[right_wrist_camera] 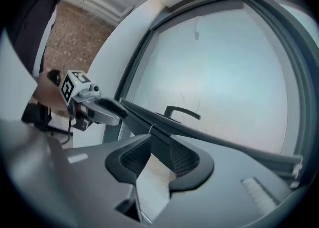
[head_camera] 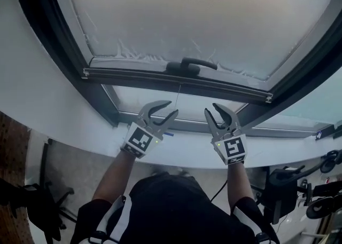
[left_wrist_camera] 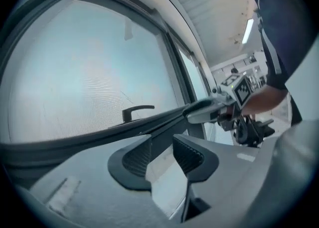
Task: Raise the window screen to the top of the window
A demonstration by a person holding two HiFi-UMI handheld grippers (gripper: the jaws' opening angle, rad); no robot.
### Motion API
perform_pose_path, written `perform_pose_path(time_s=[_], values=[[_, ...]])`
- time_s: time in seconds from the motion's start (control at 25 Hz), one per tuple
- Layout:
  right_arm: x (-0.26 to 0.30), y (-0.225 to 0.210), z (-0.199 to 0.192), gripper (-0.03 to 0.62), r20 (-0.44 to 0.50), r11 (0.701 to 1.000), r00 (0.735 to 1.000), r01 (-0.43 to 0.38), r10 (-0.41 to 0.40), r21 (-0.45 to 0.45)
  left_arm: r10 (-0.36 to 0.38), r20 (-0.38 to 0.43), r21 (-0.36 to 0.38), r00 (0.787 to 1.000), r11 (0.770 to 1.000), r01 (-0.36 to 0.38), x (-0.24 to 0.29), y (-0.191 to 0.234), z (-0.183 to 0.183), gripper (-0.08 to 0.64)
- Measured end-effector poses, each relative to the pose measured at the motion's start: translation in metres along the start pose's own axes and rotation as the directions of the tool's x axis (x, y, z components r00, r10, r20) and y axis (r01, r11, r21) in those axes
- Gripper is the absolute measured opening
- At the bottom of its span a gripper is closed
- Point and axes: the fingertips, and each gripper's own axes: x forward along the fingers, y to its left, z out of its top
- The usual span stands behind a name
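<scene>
The window screen (head_camera: 187,18) is a pale mesh with a dark bottom bar (head_camera: 176,80) carrying a black handle (head_camera: 191,65). A thin cord (head_camera: 179,96) hangs from the bar. Both grippers sit just below the bar and apart from it, over the white sill. My left gripper (head_camera: 172,108) is open with nothing between its fingers. My right gripper (head_camera: 210,108) is open and empty as well. In the left gripper view the jaws (left_wrist_camera: 162,154) gape toward the bar and handle (left_wrist_camera: 137,112). In the right gripper view the jaws (right_wrist_camera: 159,157) face the handle (right_wrist_camera: 182,113).
A dark window frame (head_camera: 101,104) surrounds the glass, with a curved white sill (head_camera: 53,104) beneath it. Office chairs (head_camera: 32,205) stand on the floor at lower left, and dark equipment (head_camera: 299,189) at lower right. A brick wall (right_wrist_camera: 84,37) shows at the left.
</scene>
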Motion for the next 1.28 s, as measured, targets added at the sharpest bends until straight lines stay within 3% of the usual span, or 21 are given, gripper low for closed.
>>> perform_pose_path(time_s=[0.08, 0.2, 0.4, 0.48, 0.64, 0.8, 0.96, 1.08, 1.28], values=[[0.008, -0.001, 0.002, 0.131, -0.077, 0.991, 0.997, 0.001, -0.011, -0.136, 0.018, -0.079, 0.189, 0.997, 0.982, -0.003, 0.01, 0.006, -0.007, 0.154], [0.018, -0.01, -0.013, 0.176, -0.21, 0.937, 0.976, -0.025, -0.052, -0.349, 0.08, -0.17, 0.443, 0.982, 0.896, 0.003, 0.025, 0.015, -0.01, 0.164], [0.032, -0.021, -0.035, 0.2, -0.329, 0.831, 0.939, -0.1, -0.103, -0.548, 0.148, -0.294, 0.602, 0.944, 0.796, 0.062, 0.04, 0.032, -0.017, 0.163], [0.033, -0.025, -0.04, 0.201, -0.343, 0.808, 0.932, -0.115, -0.113, -0.577, 0.177, -0.328, 0.646, 0.928, 0.759, 0.084, 0.042, 0.038, -0.023, 0.163], [0.035, -0.033, -0.049, 0.21, -0.365, 0.793, 0.923, -0.127, -0.126, -0.596, 0.233, -0.353, 0.682, 0.906, 0.727, 0.079, 0.043, 0.045, -0.028, 0.163], [0.039, -0.04, -0.049, 0.222, -0.357, 0.768, 0.922, -0.118, -0.151, -0.63, 0.302, -0.355, 0.741, 0.885, 0.668, 0.069, 0.048, 0.052, -0.032, 0.163], [0.043, -0.042, -0.052, 0.222, -0.366, 0.762, 0.917, -0.119, -0.162, -0.637, 0.327, -0.355, 0.756, 0.876, 0.651, 0.064, 0.052, 0.057, -0.036, 0.163], [0.045, -0.045, -0.055, 0.222, -0.375, 0.746, 0.909, -0.121, -0.182, -0.655, 0.361, -0.354, 0.788, 0.863, 0.611, 0.068, 0.052, 0.065, -0.04, 0.161], [0.047, -0.044, -0.059, 0.222, -0.365, 0.707, 0.911, -0.127, -0.195, -0.696, 0.389, -0.358, 0.818, 0.848, 0.569, 0.084, 0.052, 0.066, -0.046, 0.161]])
